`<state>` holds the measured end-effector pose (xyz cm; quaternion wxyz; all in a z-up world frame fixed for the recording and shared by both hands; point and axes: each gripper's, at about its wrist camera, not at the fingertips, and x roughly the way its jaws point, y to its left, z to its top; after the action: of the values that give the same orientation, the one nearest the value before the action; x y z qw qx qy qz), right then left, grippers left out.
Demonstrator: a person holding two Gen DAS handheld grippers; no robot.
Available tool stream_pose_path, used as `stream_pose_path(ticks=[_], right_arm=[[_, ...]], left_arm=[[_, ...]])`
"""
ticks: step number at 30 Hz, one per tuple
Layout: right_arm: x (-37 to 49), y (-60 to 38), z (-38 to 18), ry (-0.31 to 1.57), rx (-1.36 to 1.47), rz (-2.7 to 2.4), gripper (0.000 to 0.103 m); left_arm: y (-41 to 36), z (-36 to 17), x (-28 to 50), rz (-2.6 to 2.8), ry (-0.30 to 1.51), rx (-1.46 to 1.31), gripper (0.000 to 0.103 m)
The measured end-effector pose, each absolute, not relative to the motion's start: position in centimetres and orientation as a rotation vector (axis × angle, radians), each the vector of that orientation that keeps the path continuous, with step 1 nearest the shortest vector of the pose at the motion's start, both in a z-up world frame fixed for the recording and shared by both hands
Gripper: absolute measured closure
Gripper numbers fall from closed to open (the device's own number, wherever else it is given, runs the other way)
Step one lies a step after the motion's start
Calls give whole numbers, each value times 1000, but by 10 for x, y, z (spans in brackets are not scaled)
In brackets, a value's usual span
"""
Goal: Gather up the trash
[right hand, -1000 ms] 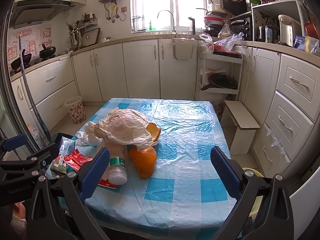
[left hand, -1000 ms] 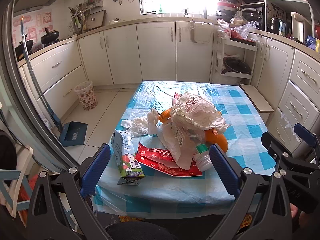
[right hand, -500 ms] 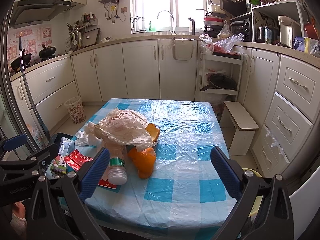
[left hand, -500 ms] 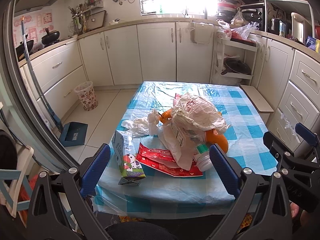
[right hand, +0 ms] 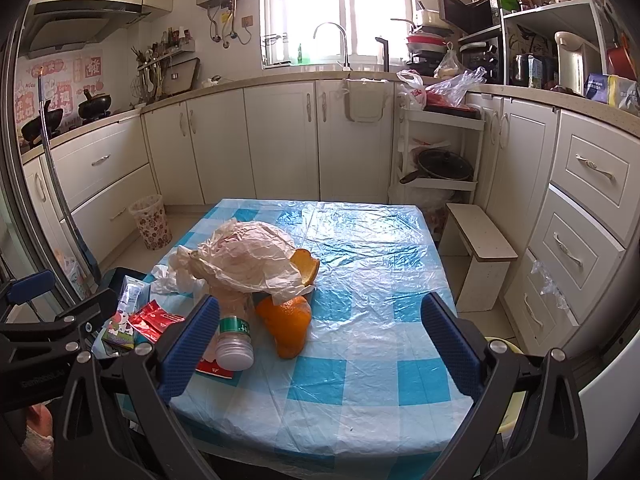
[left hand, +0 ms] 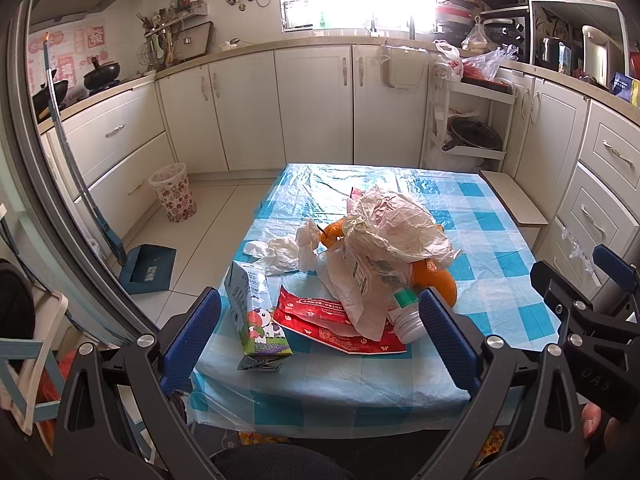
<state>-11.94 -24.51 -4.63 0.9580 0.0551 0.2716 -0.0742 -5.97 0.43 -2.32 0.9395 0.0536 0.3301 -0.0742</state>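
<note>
We hold the left gripper and the right gripper back at the near edge of the table, both spread wide and empty, probably to survey first. The trash sits heaped toward our left: milk carton, red wrapper, crumpled plastic bag, orange peel, small bottle. The patterned wastebasket waits on the floor, well apart.

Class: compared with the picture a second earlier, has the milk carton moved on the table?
No. The milk carton stands beside the red wrapper near the table corner, as before.
</note>
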Motion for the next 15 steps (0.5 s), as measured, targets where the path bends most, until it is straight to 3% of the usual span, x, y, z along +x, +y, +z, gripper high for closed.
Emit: stream_pose_path(ticks=[15], right_arm=[[-120,-245,-47,546,116,-149,6]], left_arm=[[4,-24,-60,-152,673,109,8]])
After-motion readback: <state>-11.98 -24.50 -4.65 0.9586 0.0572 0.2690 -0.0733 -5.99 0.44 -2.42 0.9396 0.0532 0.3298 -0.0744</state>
